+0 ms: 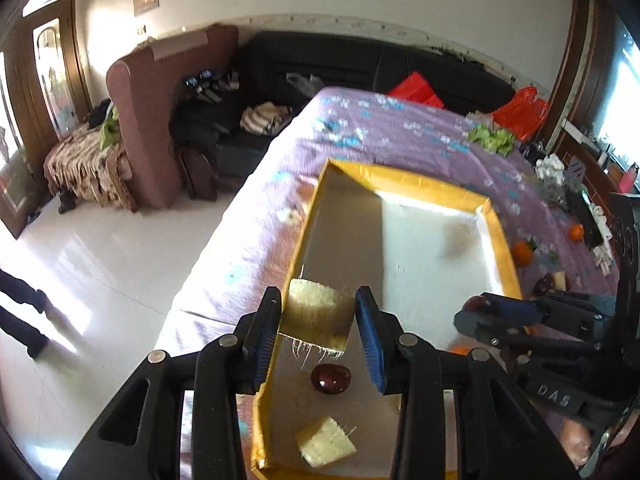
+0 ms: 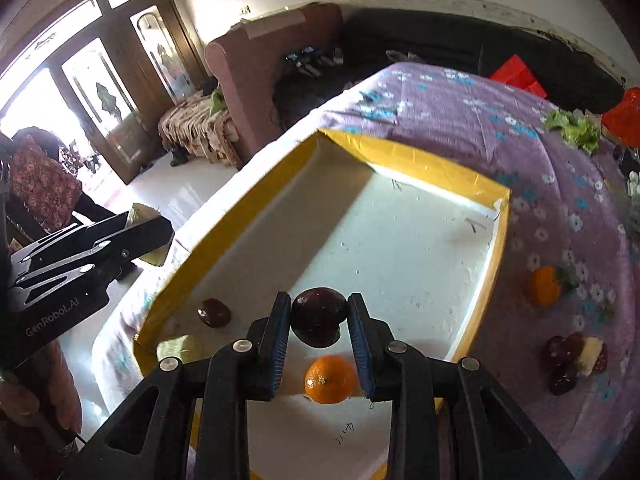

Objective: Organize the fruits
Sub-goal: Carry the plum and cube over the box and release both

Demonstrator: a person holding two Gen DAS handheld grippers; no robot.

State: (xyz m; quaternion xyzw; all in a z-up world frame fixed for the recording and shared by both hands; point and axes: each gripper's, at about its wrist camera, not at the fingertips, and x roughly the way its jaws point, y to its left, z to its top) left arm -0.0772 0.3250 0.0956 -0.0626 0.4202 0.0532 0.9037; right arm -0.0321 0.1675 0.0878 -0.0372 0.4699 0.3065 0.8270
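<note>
Partway: left tool (image 1: 318, 328) clamps a pale fibrous cut chunk (image 1: 320, 316), right tool (image 2: 320, 330) a dark round fruit (image 2: 319, 316), both above the yellow-rimmed white tray (image 2: 420, 168) holding several pieces; others remain on the purple-clothed desk (image 2: 460, 120).

We look down steeply along each gripper's fingers, close above the yellow-rimmed tray (image 1: 502, 240) on the purple flowered tablecloth (image 1: 392, 132). Our left wrist view sits over the tray's left rim, and our right wrist view hangs nearer its middle. Both face the black sofa (image 2: 460, 40) and share the tray (image 2: 424, 168), each catching the other gripper at its edge.
</note>
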